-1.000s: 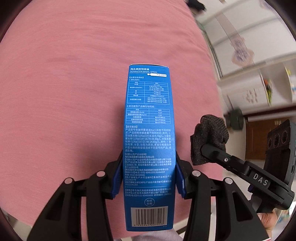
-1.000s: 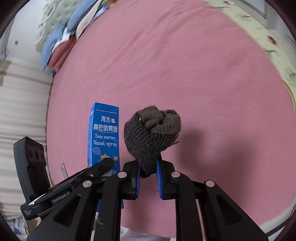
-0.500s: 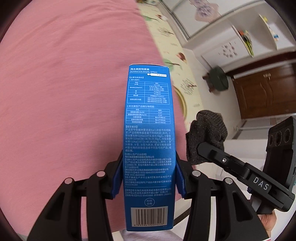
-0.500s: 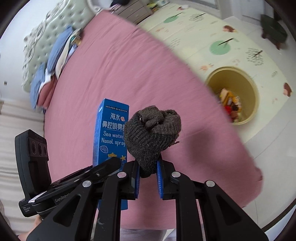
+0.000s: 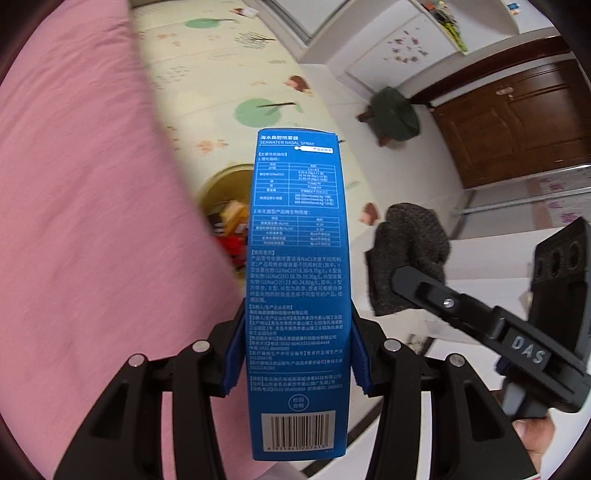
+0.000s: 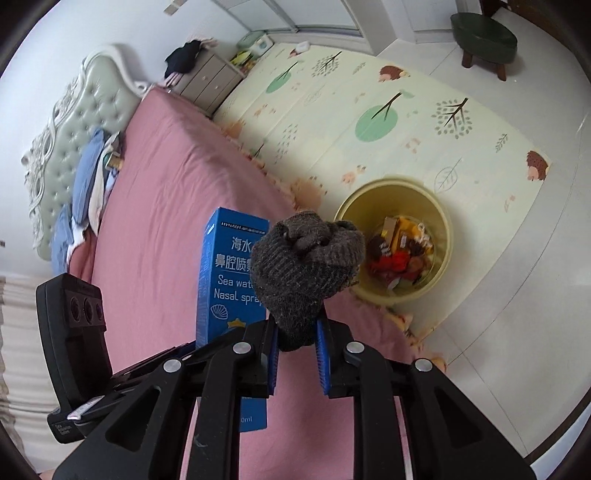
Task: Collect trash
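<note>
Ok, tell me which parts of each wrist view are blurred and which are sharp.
Left wrist view: blue box sharp in the left gripper, pink bed and yellow bin smeared. Right wrist view: mostly crisp, grey sock in the right gripper clear, the bin's contents slightly soft; fisheye bends edges in both.

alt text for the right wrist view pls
The right gripper clamps a dark knitted sock above a pink bed; the left gripper's blue nasal spray box stands beside it, a yellow trash bin beyond.

Pink bed (image 6: 159, 236), patterned play mat (image 6: 388, 110), green stool (image 6: 484, 33), brown door (image 5: 517, 125)
</note>
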`<act>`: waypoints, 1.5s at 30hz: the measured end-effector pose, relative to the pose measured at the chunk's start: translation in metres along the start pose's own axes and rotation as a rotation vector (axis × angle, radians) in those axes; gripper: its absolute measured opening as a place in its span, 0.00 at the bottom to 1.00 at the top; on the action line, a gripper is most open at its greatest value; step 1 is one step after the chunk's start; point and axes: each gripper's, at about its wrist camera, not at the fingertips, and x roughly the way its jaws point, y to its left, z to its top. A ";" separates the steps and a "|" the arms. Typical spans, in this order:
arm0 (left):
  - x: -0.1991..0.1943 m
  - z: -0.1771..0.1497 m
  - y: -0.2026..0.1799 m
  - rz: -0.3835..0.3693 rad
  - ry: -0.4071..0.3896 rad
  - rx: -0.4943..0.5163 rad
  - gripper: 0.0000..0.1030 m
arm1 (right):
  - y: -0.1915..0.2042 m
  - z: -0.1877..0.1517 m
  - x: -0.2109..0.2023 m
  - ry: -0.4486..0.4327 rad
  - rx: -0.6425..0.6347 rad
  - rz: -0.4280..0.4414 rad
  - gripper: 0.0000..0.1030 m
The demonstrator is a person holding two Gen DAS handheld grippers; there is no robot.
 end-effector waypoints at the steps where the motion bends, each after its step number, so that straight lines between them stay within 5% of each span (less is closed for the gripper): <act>1: 0.004 0.007 -0.004 0.010 0.001 0.009 0.46 | -0.005 0.006 -0.001 -0.002 0.011 0.006 0.22; 2: 0.007 0.013 -0.007 0.017 0.001 0.025 0.51 | -0.010 0.013 -0.004 -0.019 0.026 0.008 0.32; 4: 0.011 0.026 -0.010 0.036 -0.011 0.047 0.76 | -0.017 0.024 -0.010 -0.052 0.035 -0.007 0.49; 5: 0.011 0.030 -0.010 0.050 -0.017 0.047 0.87 | -0.020 0.028 -0.011 -0.063 0.037 -0.021 0.49; 13: 0.022 0.056 -0.011 0.067 0.024 0.063 0.88 | -0.032 0.050 -0.014 -0.085 0.075 -0.050 0.49; 25: -0.010 0.034 0.010 0.097 0.003 0.056 0.88 | 0.010 0.041 -0.005 -0.038 0.033 -0.022 0.49; 33: -0.055 -0.015 0.064 0.147 -0.030 -0.031 0.88 | 0.081 0.005 0.015 0.056 -0.086 0.040 0.50; 45: -0.133 -0.120 0.162 0.245 -0.130 -0.249 0.91 | 0.184 -0.084 0.060 0.213 -0.324 0.019 0.57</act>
